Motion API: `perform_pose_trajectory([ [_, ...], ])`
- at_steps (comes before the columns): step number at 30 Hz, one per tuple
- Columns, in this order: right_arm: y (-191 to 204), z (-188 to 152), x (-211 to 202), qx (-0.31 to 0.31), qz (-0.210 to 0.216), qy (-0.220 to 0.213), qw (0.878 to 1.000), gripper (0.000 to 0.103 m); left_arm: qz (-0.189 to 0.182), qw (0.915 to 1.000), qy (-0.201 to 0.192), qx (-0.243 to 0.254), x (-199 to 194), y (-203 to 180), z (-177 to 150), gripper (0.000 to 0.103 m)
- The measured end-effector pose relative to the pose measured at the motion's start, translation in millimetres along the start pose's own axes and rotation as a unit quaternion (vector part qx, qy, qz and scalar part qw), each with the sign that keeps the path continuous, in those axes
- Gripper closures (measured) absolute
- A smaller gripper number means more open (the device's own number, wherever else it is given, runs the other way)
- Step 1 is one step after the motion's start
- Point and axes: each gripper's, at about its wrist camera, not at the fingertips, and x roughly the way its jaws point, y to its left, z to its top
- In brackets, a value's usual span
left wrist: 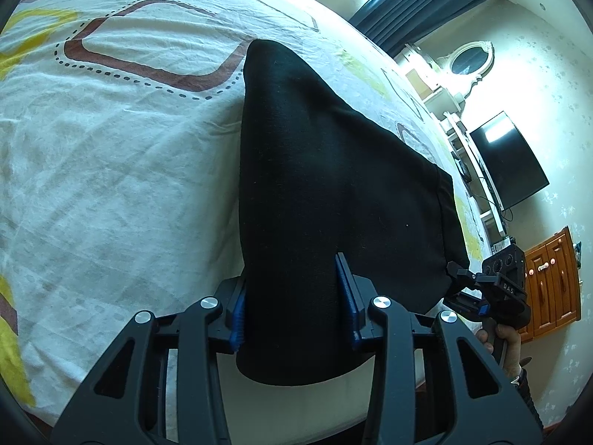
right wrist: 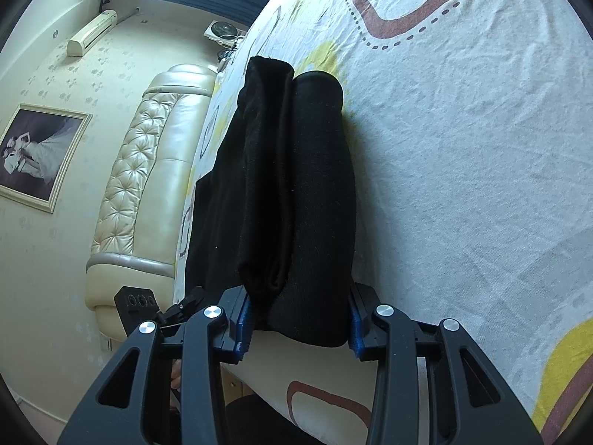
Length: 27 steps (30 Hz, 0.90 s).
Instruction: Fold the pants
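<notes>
A bed fills most of both views, covered by a white sheet (left wrist: 111, 170) with brown loops and yellow patches.

The left gripper (left wrist: 292, 307) has its two blue pads (left wrist: 237, 319) wide apart, and one end of the black pants (left wrist: 315, 170) lies between them. The cloth fills the gap from pad to pad, but the pictures do not show for sure if the pads squeeze it. From there the pants run away across the bed and get narrow at a rounded far end. The near hem hangs a little past the edge of the bed.

The right gripper (right wrist: 300, 326) also has its blue pads (right wrist: 244, 326) apart, with a thick, folded bundle of the pants (right wrist: 296, 185) between them. Two rolls of cloth lie side by side here, touching each other. If the pads press the bundle cannot be told.

In the left view the right gripper (left wrist: 493, 285) shows at the far side of the pants, with a hand (left wrist: 504, 345) on its handle.

There is a lot of bare sheet to the left of the pants in the left view and to the right of them in the right view. On the other side the bed edge is close. Past it stand a padded cream headboard (right wrist: 148, 185), a framed picture (right wrist: 37, 155) on the wall, a dark screen (left wrist: 507, 159) and a wooden cabinet (left wrist: 552, 282).
</notes>
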Motion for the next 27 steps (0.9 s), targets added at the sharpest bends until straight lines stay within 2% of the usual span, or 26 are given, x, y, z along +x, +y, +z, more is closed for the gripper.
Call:
perform_pose_trajectory([
  [6, -4, 6, 2, 0.006, -0.001, 0.007, 1.0, 0.06, -0.001, 1.0, 0.0, -0.001, 0, 0, -1, 0.064],
  [8, -4, 6, 4, 0.002, -0.01, 0.009, 1.0, 0.048, -0.002, 1.0, 0.001, -0.002, 0, 1, -1, 0.064],
  [11, -5, 10, 6, 0.012, 0.009, 0.015, 1.0, 0.034, -0.004, 1.0, 0.002, -0.005, 0, 3, -1, 0.064],
  [13, -3, 12, 8, 0.015, 0.015, 0.017, 1.0, 0.027, -0.006, 1.0, 0.002, -0.007, -1, 3, -2, 0.064],
  [16, 3, 16, 14, 0.004, 0.003, 0.022, 1.0, 0.025, -0.008, 0.9999, 0.004, -0.008, -1, 5, -3, 0.064],
  [19, 6, 17, 18, -0.007, -0.001, 0.028, 1.0, 0.026, -0.013, 0.9998, 0.006, -0.013, -1, 7, -4, 0.063],
  [21, 7, 15, 18, -0.013, -0.023, 0.031, 0.999, 0.051, -0.014, 0.9998, 0.006, -0.014, -2, 7, -6, 0.063],
  [23, 5, 13, 17, -0.013, -0.019, 0.03, 0.999, 0.059, -0.015, 0.9998, 0.006, -0.014, -3, 7, -7, 0.063],
  [27, 3, 9, 13, -0.008, -0.014, 0.018, 1.0, 0.061, -0.011, 0.9998, 0.006, -0.012, -6, 3, -8, 0.063],
])
